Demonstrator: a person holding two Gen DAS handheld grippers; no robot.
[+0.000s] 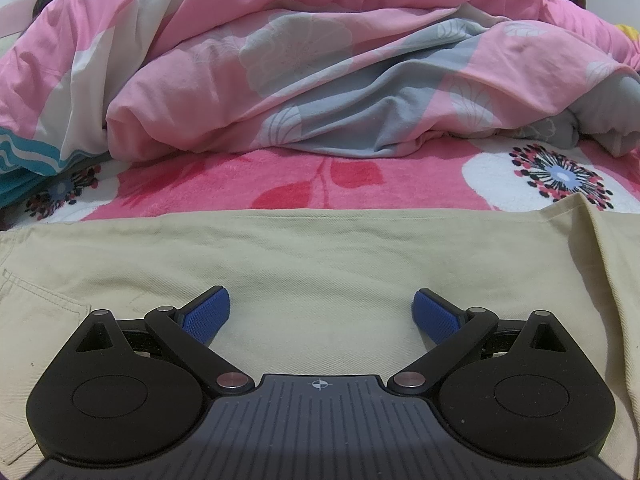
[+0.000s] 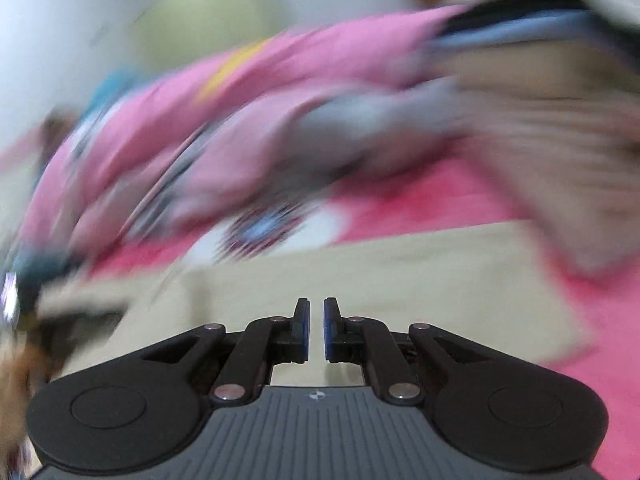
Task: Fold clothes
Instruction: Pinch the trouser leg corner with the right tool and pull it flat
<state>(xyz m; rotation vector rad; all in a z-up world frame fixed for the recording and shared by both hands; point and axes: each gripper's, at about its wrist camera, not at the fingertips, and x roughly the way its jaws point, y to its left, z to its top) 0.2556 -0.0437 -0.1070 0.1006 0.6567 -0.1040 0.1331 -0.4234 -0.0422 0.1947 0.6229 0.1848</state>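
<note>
Beige trousers (image 1: 320, 256) lie flat across the pink flowered blanket (image 1: 312, 180), with a back pocket seam at the left. My left gripper (image 1: 322, 314) hovers low over the trousers, open wide, its blue pads (image 1: 210, 316) apart and nothing between them. The right wrist view is smeared by motion. In it my right gripper (image 2: 316, 328) is shut, its pads almost touching with only a thin slit, and no cloth shows between them. The beige cloth (image 2: 360, 280) lies beneath and ahead of it.
A bunched pink and grey flowered duvet (image 1: 320, 72) piles up behind the trousers. A white flower print (image 1: 560, 176) marks the blanket at the right. In the right wrist view a blurred beige and dark mass (image 2: 560, 140) sits at the upper right.
</note>
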